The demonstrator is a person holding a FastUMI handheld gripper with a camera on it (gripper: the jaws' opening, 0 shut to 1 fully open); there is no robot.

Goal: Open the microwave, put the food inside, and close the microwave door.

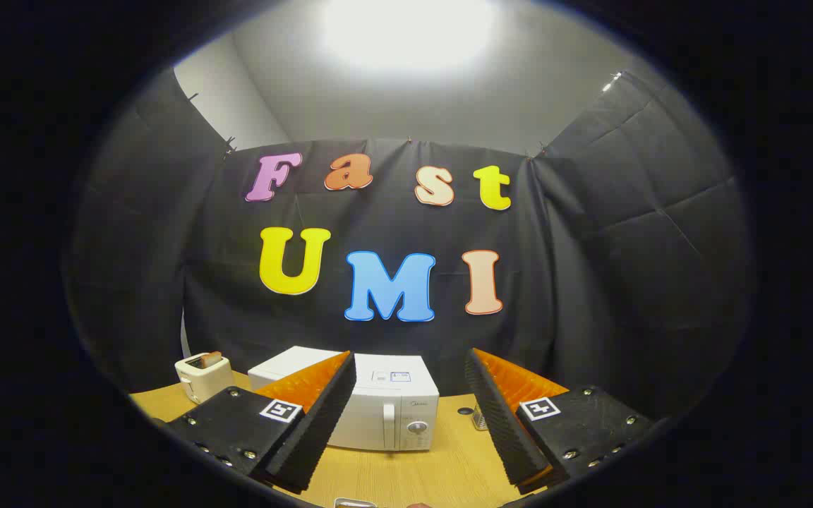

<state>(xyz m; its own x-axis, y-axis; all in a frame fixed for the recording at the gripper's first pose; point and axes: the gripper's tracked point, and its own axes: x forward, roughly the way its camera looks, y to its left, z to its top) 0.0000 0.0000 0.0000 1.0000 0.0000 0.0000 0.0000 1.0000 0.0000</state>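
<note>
Gripper view: my gripper (410,430) hangs wide open and empty, well back from the microwave (378,406), framing it for an approach. Its door is closed. It stands on the table (442,469), beyond my fingers; a toaster (203,375) sits beside it.

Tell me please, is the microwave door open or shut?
Shut: the microwave door sits flush with its front, beyond the open gripper.

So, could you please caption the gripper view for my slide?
Open gripper faces the closed white microwave on the wooden table, toaster beside it.
</note>
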